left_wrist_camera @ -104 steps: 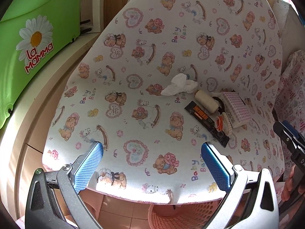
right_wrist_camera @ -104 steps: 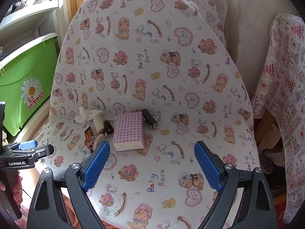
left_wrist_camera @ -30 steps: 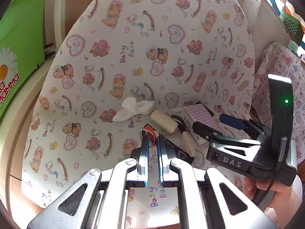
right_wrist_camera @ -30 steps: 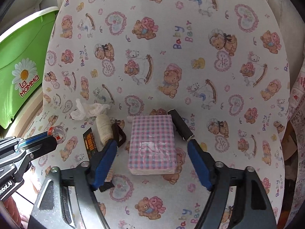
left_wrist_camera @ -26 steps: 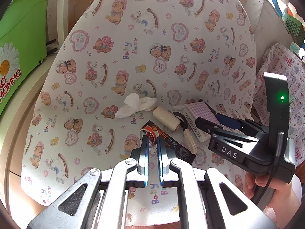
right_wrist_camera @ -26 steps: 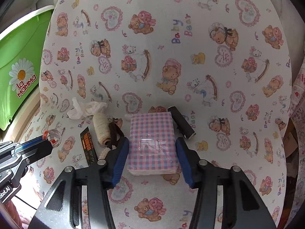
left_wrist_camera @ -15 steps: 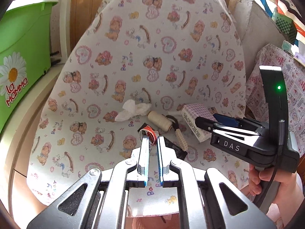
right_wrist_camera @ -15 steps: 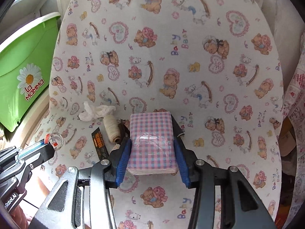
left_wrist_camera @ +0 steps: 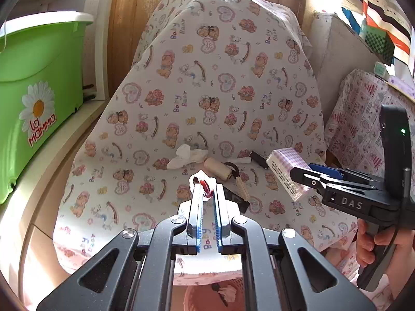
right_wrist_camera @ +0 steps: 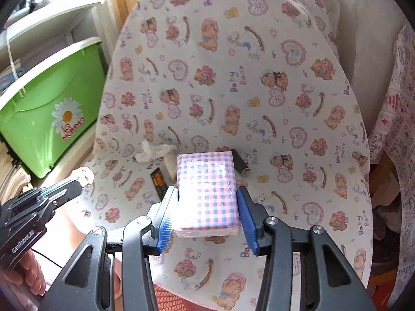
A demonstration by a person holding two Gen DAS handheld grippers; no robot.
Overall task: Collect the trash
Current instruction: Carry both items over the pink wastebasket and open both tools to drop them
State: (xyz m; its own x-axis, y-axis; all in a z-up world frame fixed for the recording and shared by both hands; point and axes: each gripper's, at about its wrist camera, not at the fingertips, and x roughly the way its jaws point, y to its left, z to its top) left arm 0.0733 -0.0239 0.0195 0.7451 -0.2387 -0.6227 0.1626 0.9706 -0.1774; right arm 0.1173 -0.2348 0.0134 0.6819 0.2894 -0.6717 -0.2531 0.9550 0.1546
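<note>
Fingers (right_wrist_camera: 243, 215) of our right gripper (right_wrist_camera: 206, 216) clamp the checked tissue pack (right_wrist_camera: 207, 194); left gripper (left_wrist_camera: 207, 207) pinches a small wrapper (left_wrist_camera: 203, 182), pink basket (left_wrist_camera: 207, 295) straight below it.

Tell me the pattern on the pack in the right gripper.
Pink-and-lilac gingham check on the pack; clearest in the right wrist view.

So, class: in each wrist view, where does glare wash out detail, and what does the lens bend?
Right wrist view: sunlight whitens the near end of the pink checked tissue pack; the green plastic bin bows. Left wrist view: glare hits the teddy-print cloth's top edge; the edges curve.
</note>
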